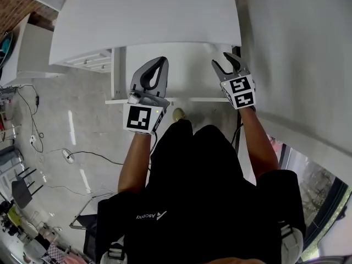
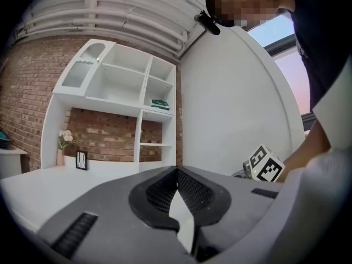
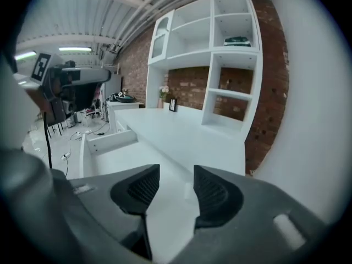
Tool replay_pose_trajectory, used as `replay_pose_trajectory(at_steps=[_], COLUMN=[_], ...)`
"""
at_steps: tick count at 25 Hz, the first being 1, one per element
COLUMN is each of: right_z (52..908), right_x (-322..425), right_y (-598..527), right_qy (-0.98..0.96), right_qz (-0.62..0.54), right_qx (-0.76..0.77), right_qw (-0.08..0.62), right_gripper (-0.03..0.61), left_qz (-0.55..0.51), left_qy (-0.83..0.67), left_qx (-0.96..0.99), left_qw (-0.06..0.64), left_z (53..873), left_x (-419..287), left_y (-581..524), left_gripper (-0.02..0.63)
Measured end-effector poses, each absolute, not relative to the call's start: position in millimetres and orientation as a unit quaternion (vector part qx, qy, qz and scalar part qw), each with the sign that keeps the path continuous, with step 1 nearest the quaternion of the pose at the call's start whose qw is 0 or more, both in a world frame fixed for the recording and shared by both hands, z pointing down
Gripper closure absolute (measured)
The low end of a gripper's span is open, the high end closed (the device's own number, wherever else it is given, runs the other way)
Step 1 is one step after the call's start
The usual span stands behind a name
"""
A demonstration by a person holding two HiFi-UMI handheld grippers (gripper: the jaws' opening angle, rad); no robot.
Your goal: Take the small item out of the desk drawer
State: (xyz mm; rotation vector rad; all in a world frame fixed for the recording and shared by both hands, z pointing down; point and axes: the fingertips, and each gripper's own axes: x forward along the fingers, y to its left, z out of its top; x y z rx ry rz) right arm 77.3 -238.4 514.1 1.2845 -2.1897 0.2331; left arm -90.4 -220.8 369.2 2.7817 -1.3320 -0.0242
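Observation:
A white desk point(image 1: 143, 21) has a wide shallow drawer point(image 1: 190, 73) pulled out toward me, its front rim near my waist. My left gripper point(image 1: 163, 62) hangs over the drawer's left half, jaws shut tip to tip with nothing between them; in its own view the left gripper point(image 2: 177, 172) points up at the room. My right gripper point(image 1: 226, 62) stands open over the drawer's right side. Below the right gripper point(image 3: 176, 188) lies the white drawer floor point(image 3: 137, 164), with a faint small pale patch point(image 3: 188, 191) between the jaws. No clearer small item shows.
A narrower drawer stack point(image 1: 91, 59) stands pulled out at the desk's left. A white wall point(image 1: 297, 59) runs close on the right. Cables point(image 1: 82, 154) trail over the grey floor. A white shelf unit point(image 3: 220, 65) against a brick wall stands at the desk's far end.

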Motion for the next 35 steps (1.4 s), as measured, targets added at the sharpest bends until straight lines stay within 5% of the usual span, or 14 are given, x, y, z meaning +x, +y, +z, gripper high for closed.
replay_pose_trajectory(at_steps=[19,35], right_z=[675,711], right_x=[80,86], right_y=[-324,-346], right_qy=[-0.742,-0.668], right_qz=[0.176,0.189], right_qx=[0.466,0.509], right_qw=[0.448,0.509], right_gripper=[0.373,0.37], left_qz=[0.039,0.047], left_qy=[-0.456,-0.458], left_qx=[0.884,0.88], left_qw=[0.092,0.119], left_z=[445,461], left_x=[-113,-139], left_y=[-269,-271], left_gripper=[0.615,0.615])
